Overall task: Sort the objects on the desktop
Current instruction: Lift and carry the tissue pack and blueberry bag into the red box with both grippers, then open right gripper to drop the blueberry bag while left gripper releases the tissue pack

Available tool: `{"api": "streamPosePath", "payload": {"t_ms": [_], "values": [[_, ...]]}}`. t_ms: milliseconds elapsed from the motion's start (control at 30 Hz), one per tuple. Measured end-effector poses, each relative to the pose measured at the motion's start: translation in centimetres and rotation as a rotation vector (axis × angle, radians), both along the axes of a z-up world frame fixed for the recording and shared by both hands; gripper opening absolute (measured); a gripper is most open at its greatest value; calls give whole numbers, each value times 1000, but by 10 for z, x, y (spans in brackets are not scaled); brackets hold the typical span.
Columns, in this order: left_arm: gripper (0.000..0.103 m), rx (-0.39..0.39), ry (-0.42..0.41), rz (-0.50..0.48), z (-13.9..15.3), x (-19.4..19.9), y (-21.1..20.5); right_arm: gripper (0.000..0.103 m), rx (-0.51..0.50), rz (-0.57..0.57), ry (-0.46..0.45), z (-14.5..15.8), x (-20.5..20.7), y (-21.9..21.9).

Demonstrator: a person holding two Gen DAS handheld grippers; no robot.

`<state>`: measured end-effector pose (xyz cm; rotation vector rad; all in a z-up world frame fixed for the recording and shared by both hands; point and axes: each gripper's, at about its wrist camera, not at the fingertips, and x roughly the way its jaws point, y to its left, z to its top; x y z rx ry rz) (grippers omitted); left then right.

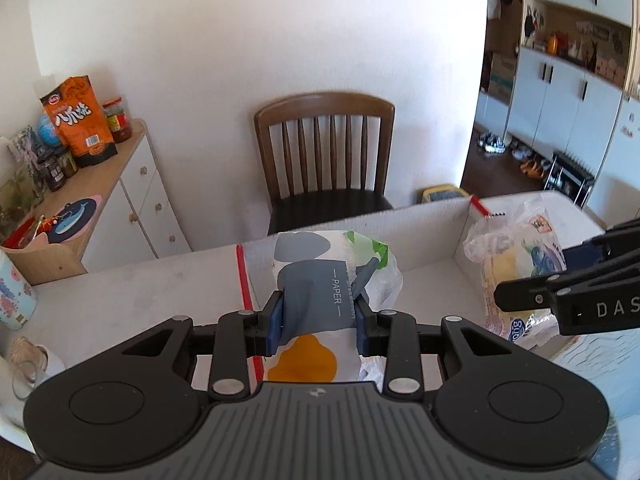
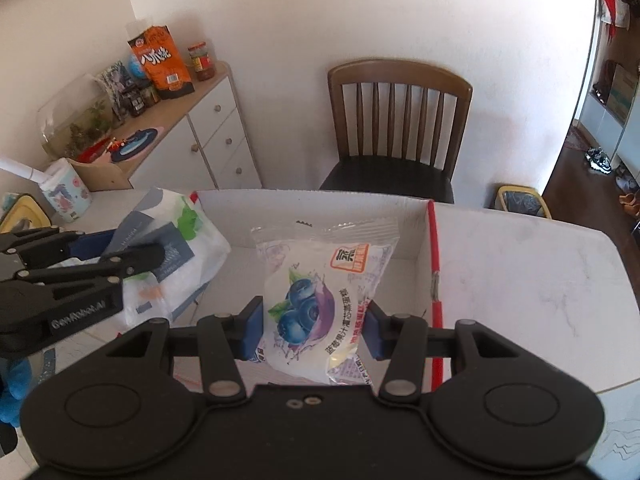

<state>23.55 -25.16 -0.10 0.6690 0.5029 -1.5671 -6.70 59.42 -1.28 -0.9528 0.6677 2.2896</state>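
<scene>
My left gripper point(image 1: 319, 320) is shut on a soft tissue pack point(image 1: 316, 276), white with grey, orange and green patches and the word PAPER. The pack hangs over the left end of an open white cardboard box point(image 1: 420, 232) with red tape along its edges. My right gripper point(image 2: 315, 328) is shut on a clear snack bag point(image 2: 320, 280) printed with blueberries, held over the inside of the box point(image 2: 320, 208). Each view shows the other gripper from the side: the right gripper point(image 1: 540, 270) with the snack bag point(image 1: 516, 248), the left gripper point(image 2: 120, 246) with the tissue pack point(image 2: 180, 240).
The box lies on a white marbled table point(image 2: 520, 264). A wooden chair point(image 2: 396, 120) stands behind it against the wall. A white cabinet point(image 2: 208, 132) at the left carries an orange snack bag point(image 2: 160, 60), jars and a glass bowl. A patterned cup point(image 1: 12, 296) stands on the table's left side.
</scene>
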Motion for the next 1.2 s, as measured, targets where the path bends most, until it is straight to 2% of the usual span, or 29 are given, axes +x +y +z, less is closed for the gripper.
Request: {"api": "streamPosePath", "payload": {"t_ms": [500,633,733,933,1200], "values": [[33,133,-64,-74,-55,-22,-48,49,-87,37,-98,-59,-41,23],[34,194,-78,-95,-68,-28,-56,49,-101,47,-131,-71,-48,24],[34,236,-118,-126,-78,-33,-60,49,-113,53,-152,-80,-52,25],[34,310,-104,-124,-91,-34,-69,49,-138,55,-189,-95,-54,28],[34,351,-118,-146,-98,-39,-73,49,-172,57,-226,-107,-55,30]]}}
